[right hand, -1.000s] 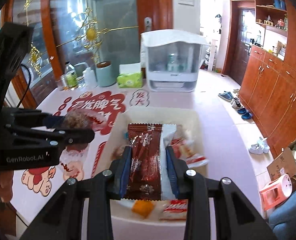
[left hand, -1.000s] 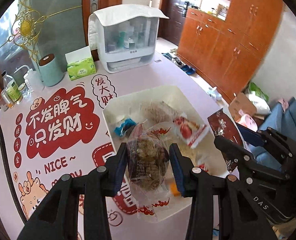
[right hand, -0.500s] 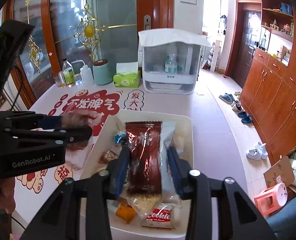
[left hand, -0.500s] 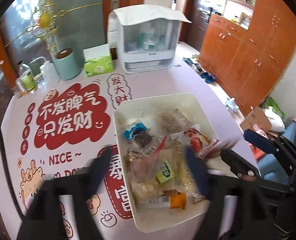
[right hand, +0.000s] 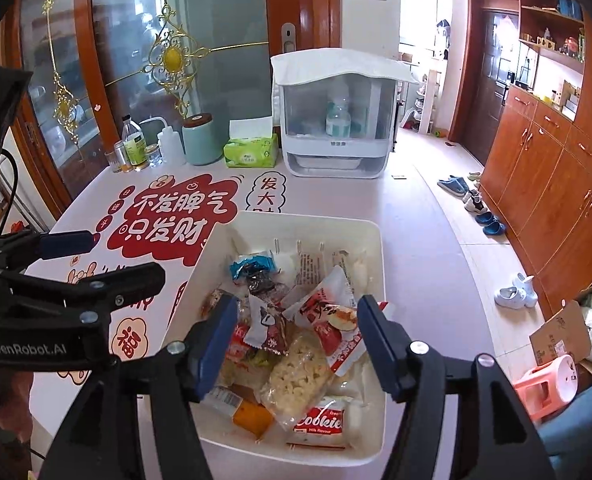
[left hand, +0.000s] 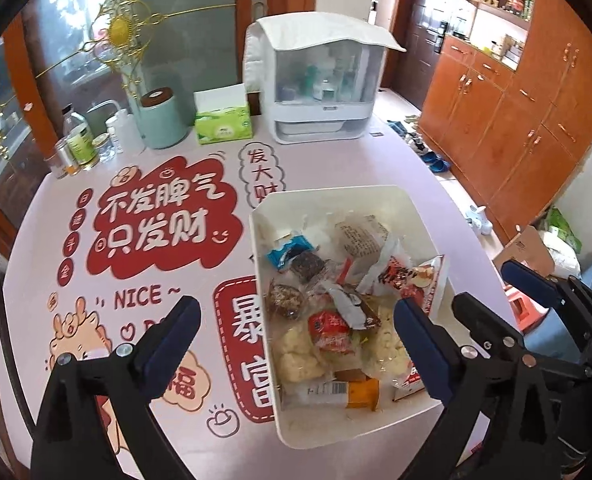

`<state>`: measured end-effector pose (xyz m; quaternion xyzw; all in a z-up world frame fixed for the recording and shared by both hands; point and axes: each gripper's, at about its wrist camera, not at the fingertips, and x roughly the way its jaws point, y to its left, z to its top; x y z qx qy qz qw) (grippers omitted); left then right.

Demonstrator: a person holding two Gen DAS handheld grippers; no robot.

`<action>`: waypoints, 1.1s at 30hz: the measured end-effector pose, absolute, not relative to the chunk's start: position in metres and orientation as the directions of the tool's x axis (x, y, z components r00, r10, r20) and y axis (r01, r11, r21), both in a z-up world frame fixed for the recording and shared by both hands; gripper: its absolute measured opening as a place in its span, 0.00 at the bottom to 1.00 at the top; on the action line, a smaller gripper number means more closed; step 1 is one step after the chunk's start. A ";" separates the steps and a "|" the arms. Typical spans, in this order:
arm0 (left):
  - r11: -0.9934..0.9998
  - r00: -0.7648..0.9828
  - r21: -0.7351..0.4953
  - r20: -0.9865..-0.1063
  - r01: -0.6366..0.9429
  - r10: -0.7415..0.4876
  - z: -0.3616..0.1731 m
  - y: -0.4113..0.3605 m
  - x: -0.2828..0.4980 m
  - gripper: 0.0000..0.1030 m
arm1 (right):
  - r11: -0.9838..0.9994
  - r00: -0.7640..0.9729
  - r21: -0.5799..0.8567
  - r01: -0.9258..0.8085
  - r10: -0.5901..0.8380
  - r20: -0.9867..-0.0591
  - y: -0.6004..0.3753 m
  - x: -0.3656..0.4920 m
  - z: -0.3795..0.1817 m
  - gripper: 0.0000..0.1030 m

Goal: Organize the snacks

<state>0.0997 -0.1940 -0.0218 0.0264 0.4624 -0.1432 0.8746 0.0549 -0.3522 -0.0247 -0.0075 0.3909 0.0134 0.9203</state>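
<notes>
The tray point(right hand: 369, 240) sits on the table point(right hand: 415, 240), snack packets point(right hand: 296, 376) heaped inside it. From the tray, the lidded cabinet point(right hand: 335, 120) stands at twelve o'clock by the table's far edge; the tissue box point(right hand: 251, 152) lies at eleven, the canister point(right hand: 202, 140) just left of it, bottles point(right hand: 136, 146) farther left. A cookie packet point(right hand: 319, 422) lies at the tray's six o'clock.

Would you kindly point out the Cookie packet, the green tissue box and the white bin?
Cookie packet point(right hand: 319, 423), right wrist view, on its red label.
Green tissue box point(right hand: 251, 155), right wrist view, on its front face.
White bin point(left hand: 411, 204), left wrist view, on its far right rim.
</notes>
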 end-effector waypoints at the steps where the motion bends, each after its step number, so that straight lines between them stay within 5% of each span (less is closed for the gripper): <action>1: 0.961 0.534 -0.081 -0.817 0.263 -0.215 -0.022 -0.192 0.098 0.94 | 1.000 0.692 -0.002 -0.031 0.020 -0.722 -0.352 0.055 -0.024 0.61; 33: 0.999 0.605 -0.028 -0.796 -0.029 -0.004 -0.013 -0.102 -0.022 0.95 | 0.986 0.597 0.133 -0.098 0.165 -0.785 -0.292 -0.003 -0.030 0.61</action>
